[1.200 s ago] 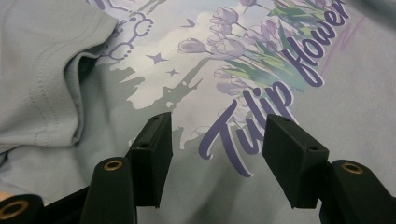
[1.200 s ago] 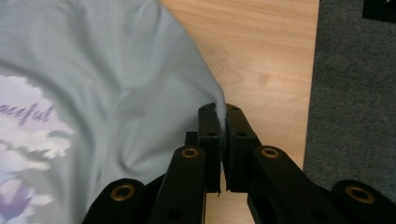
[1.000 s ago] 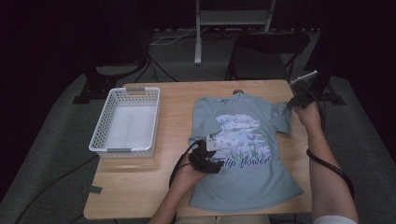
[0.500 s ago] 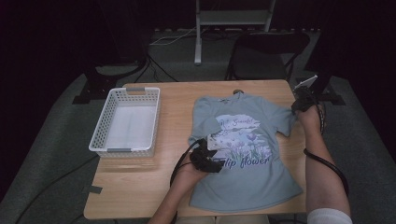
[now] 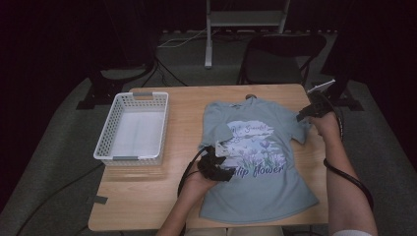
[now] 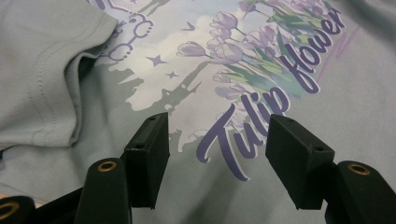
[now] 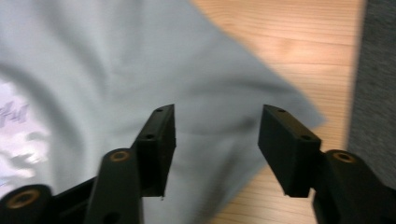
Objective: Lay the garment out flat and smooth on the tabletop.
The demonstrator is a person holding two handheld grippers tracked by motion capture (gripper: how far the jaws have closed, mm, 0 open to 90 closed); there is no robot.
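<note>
1. Looking down from the high view, I see the light blue T-shirt (image 5: 260,162) lying face up on the table (image 5: 147,196), with its left sleeve already folded in over the print. My left gripper (image 5: 216,164) rests over the shirt's left side near that folded sleeve, just as it did a second ago. My right gripper (image 5: 314,109) has come down from the far right corner of the table and now sits over the shirt's right sleeve (image 5: 300,129). The white basket (image 5: 132,129) stands well apart on the left with nothing in it.

2. Checking the left gripper view, I find the fingers (image 6: 149,154) spread apart with nothing between them, hovering just above the "Tulip flower" lettering (image 6: 266,112). The folded left sleeve (image 6: 51,70) lies doubled over the chest at the upper left.

3. Turning to the right gripper view, I see the fingers (image 7: 287,149) also parted and gripping nothing. The right sleeve's edge (image 7: 280,88) lies just ahead, with bare table wood beyond it. The picture is slightly blurred, so I judge the hand is in motion.

4. Reading the change, I take the right hand's descent as the approach to pinch the right sleeve and fold it inward to match the left.
</note>
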